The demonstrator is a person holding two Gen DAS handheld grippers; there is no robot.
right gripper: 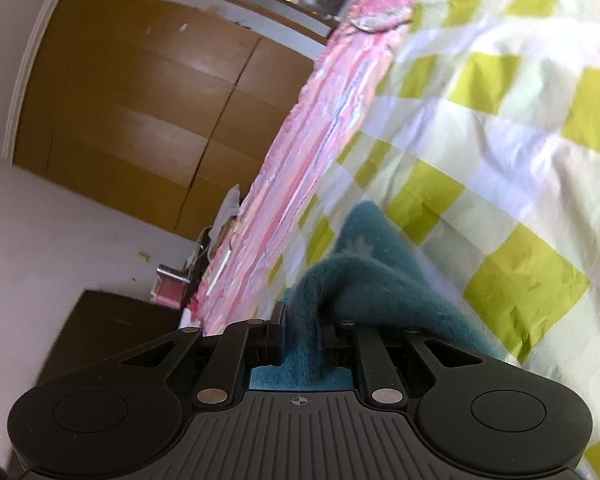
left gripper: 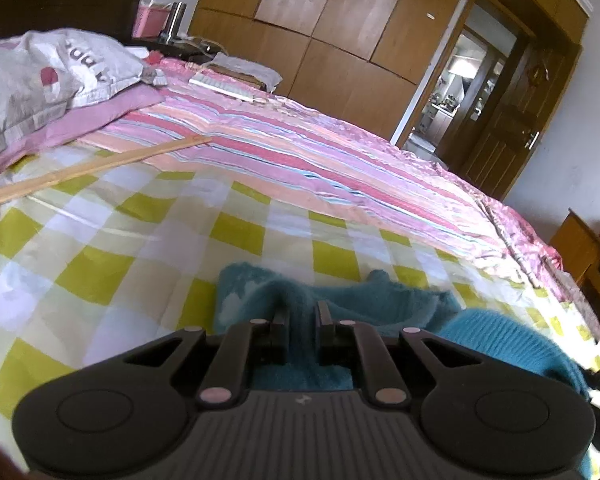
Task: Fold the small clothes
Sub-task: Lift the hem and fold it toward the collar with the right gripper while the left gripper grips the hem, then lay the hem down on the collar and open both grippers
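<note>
A teal fuzzy garment [left gripper: 380, 300] lies on the yellow-checked sheet [left gripper: 140, 248] at the near edge of the bed. My left gripper [left gripper: 303, 312] is shut on a fold of its cloth, which bunches between the fingers. A ribbed teal part [left gripper: 512, 340] lies to the right. In the right wrist view the same garment [right gripper: 364, 280] has pale motifs. My right gripper [right gripper: 302, 320] is shut on another fold of it, and the view is tilted steeply.
A pink striped cover [left gripper: 320, 152] spreads over the far half of the bed. A grey pillow [left gripper: 48, 76] and a wooden stick [left gripper: 92, 168] lie at the left. A wooden wardrobe [left gripper: 340, 24] and an open door [left gripper: 512, 112] stand behind.
</note>
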